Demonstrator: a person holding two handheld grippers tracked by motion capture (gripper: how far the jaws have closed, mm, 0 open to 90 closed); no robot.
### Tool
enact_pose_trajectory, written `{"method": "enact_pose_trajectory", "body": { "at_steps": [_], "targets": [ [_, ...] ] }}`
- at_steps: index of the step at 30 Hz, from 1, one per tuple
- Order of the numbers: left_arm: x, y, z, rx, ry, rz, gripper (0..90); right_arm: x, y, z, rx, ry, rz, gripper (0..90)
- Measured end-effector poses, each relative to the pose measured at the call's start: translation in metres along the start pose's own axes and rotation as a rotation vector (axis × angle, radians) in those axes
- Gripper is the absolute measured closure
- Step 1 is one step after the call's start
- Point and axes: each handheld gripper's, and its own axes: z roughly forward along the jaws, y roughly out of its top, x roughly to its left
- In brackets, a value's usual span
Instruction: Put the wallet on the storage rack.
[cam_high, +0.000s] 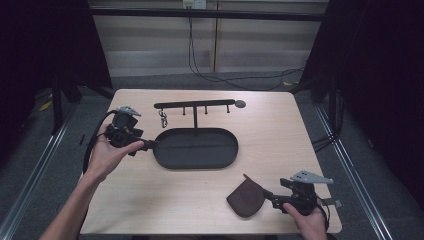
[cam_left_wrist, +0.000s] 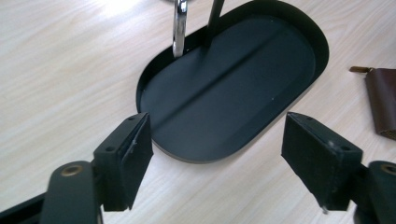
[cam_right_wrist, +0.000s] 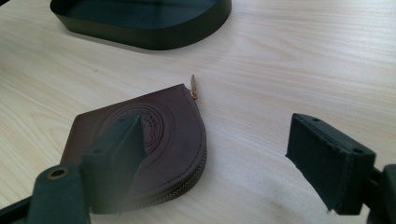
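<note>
Leather pouch (cam_right_wrist: 144, 140) lies flat at your right gripper's (cam_right_wrist: 219, 158) nine o'clock; both grippers gape empty, so its pads may skid off.

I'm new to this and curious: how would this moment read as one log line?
left hand-held gripper: open, at black tray | right hand-held gripper: open, at brown pouch | keyring: hangs on rack

A lab-style recording booth: a bare pale wooden table (cam_high: 200, 200) stands alone on grey carpet (cam_high: 30, 165), with black curtains (cam_high: 380, 75) on both sides, metal rails (cam_high: 35, 160) along the floor, loose cables (cam_high: 225, 77) trailing behind and a plain panelled wall (cam_high: 160, 40) at the back
</note>
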Motion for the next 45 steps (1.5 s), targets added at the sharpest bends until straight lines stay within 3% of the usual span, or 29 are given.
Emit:
{"method": "enact_pose_trajectory", "body": {
  "at_steps": [2,4,6,9,11,15,16,17,21,25,26,27,28,30,33,37,38,40,43,45],
  "targets": [
    [0.003,-0.011,0.001,-0.006,-0.026,-0.011,17.9,0.0,0.0,0.0,0.0,0.0,-0.002,18.7],
    [0.005,-0.021,0.003,0.0,-0.018,-0.009,17.2,0.0,0.0,0.001,0.005,0.001,-0.003,18.7],
    [0.006,-0.031,0.003,-0.015,-0.011,-0.043,19.0,0.0,0.001,0.002,0.009,0.002,-0.004,18.7],
    [0.007,-0.043,0.0,-0.067,-0.008,-0.096,17.5,0.0,0.0,0.002,0.009,0.008,-0.006,18.4],
    [0.006,-0.053,-0.001,-0.106,-0.006,-0.109,17.6,0.0,0.001,0.001,0.011,0.017,-0.003,18.5],
    [0.002,-0.068,0.003,-0.114,-0.013,-0.107,21.8,0.001,0.001,0.002,0.023,0.028,-0.01,19.4],
    [0.001,-0.08,0.006,-0.107,-0.014,-0.125,22.3,0.001,0.001,0.002,0.028,0.035,-0.018,20.1],
    [-0.001,-0.085,0.007,-0.113,0.005,-0.116,22.3,0.002,0.001,0.003,0.036,0.035,-0.019,20.2],
    [-0.01,-0.106,0.012,-0.142,0.0,-0.114,22.3,0.004,0.003,0.002,0.06,0.047,-0.027,20.1],
    [-0.025,-0.116,0.01,-0.156,0.001,-0.071,22.3,0.005,0.004,0.002,0.082,0.059,-0.025,19.7],
    [-0.028,-0.118,0.01,-0.14,-0.027,-0.072,21.9,0.005,0.005,0.002,0.08,0.064,-0.024,19.7],
    [-0.028,-0.118,0.01,-0.14,-0.027,-0.072,20.5,0.005,0.006,0.001,0.082,0.07,-0.018,19.8],
    [-0.034,-0.123,0.01,-0.123,-0.06,-0.098,20.0,0.004,0.007,0.001,0.09,0.075,-0.011,20.1],
    [-0.041,-0.13,0.01,-0.116,-0.056,-0.071,20.0,0.004,0.009,0.0,0.098,0.066,-0.008,22.8],
    [-0.049,-0.141,0.008,-0.124,-0.072,-0.067,19.9,0.003,0.011,0.001,0.126,0.11,-0.006,25.3],
    [-0.053,-0.151,0.005,-0.142,-0.062,-0.059,18.2,0.006,0.015,0.003,0.142,0.137,-0.02,27.6],
    [-0.052,-0.155,0.003,-0.15,-0.057,-0.049,17.6,0.011,0.019,0.004,0.16,0.142,-0.05,32.8],
    [-0.051,-0.157,0.002,-0.168,-0.066,-0.062,17.6,0.015,0.026,0.006,0.173,0.128,-0.074,34.1],
    [-0.051,-0.156,0.003,-0.169,-0.051,-0.055,17.6,0.018,0.035,0.011,0.236,0.15,-0.083,32.6],
    [-0.051,-0.156,0.003,-0.169,-0.035,-0.05,17.7,0.019,0.04,0.016,0.289,0.127,-0.084,31.2]
  ]
}}
